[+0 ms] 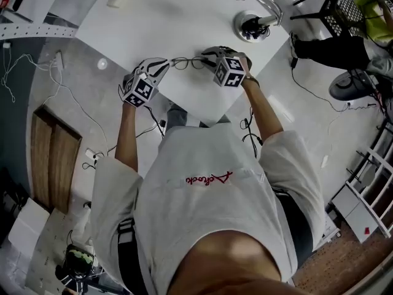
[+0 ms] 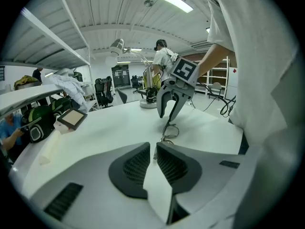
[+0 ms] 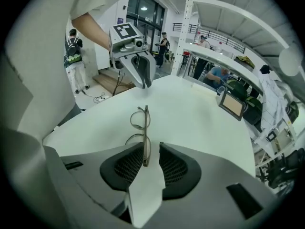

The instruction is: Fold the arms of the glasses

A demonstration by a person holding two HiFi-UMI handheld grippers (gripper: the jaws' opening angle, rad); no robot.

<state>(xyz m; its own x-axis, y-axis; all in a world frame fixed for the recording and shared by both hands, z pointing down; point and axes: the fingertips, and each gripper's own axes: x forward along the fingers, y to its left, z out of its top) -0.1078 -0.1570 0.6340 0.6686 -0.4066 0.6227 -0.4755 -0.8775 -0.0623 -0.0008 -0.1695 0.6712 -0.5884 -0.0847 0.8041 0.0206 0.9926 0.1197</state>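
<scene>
Two risks: glasses [image 3: 145,132] loose on the tabletop [image 3: 200,113], one end between the parted jaws of our right tool [image 3: 151,148]; our left tool [image 2: 154,147], nearly closed and empty, steadies nothing; a nudge could skid or bend them.

In front of you, a white table [image 1: 153,17] is carrying a lamp with a round base [image 1: 252,26] at its far edge and a framed tablet [image 3: 232,105] near one side. Cables [image 1: 325,103] are trailing over the pale floor around it, where a wooden panel [image 1: 55,158] is lying and a black mesh crate [image 1: 347,8] is sitting. Farther back, a person in a white shirt [image 2: 163,61] is standing, and a heap of white cloth [image 2: 71,83] is lying on another bench.
</scene>
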